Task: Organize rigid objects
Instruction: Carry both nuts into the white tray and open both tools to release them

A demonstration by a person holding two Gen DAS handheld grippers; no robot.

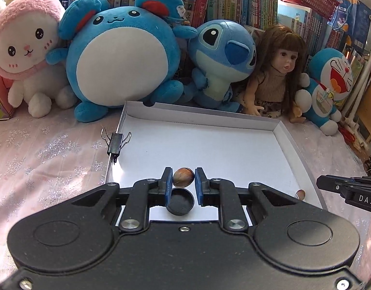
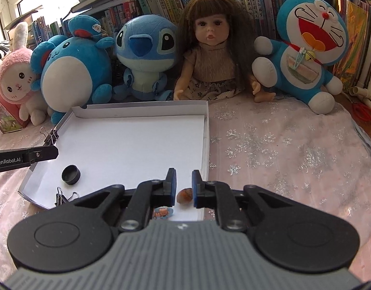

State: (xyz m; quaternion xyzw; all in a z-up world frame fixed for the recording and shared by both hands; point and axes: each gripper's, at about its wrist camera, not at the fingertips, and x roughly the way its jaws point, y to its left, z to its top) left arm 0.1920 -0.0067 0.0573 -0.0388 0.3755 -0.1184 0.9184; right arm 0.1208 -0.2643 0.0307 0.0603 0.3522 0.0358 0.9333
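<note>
Left gripper (image 1: 183, 181) carries a nut (image 1: 183, 180) above the white tray (image 1: 233, 154) — jaws clamped on its two sides.

Nearest, directly under the held nut, a black cap (image 1: 180, 201) sits open side up on the tray floor; the nut's long axis runs across, pad to pad. The right gripper (image 2: 183, 185) is closed on nothing — a second nut (image 2: 184, 195) lies below its tips by the tray's right wall, nearer this hand, beside a small sticker (image 2: 162, 212). Farther left, a binder clip (image 1: 115, 142) grips the rim.
</note>
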